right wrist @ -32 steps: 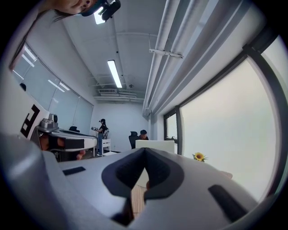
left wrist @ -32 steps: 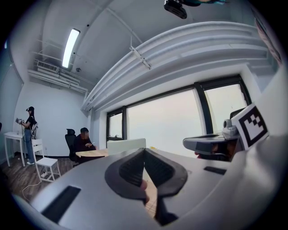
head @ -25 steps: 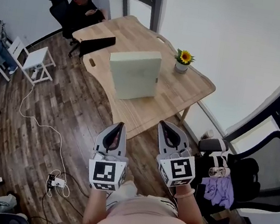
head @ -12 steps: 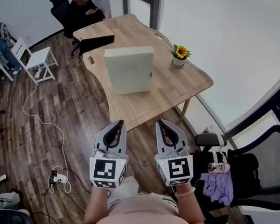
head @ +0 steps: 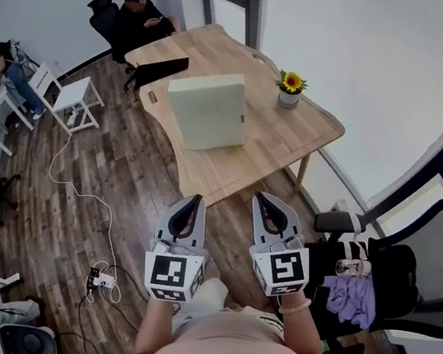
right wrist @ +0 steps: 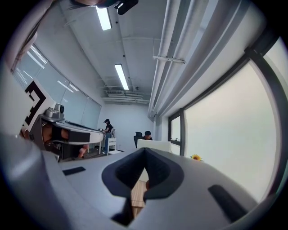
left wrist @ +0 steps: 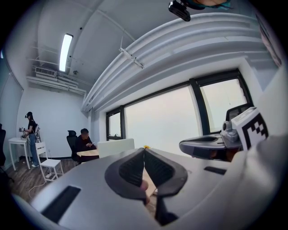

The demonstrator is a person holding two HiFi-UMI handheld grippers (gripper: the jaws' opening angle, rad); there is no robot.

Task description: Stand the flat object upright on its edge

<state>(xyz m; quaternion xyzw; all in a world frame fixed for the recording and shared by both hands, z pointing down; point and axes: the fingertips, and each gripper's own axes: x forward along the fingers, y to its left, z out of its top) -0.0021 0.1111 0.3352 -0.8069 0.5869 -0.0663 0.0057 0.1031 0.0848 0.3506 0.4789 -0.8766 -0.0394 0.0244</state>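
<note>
Pale slab seems already on edge on the wooden bench at twelve o'clock, well apart, so left gripper and right gripper hang closed on nothing.

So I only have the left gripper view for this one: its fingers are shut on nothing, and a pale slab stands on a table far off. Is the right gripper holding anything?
Observer: No. The right gripper has its fingers shut with nothing between them.
Operator: Is either gripper close to the slab?
Observer: No. In the head view the left gripper and the right one are held near the person's body, back from the table. The slab stands upright there with nothing touching it.
Operator: Anything at the person's right side?
Observer: A black office chair with a purple cloth draped on it.
</note>
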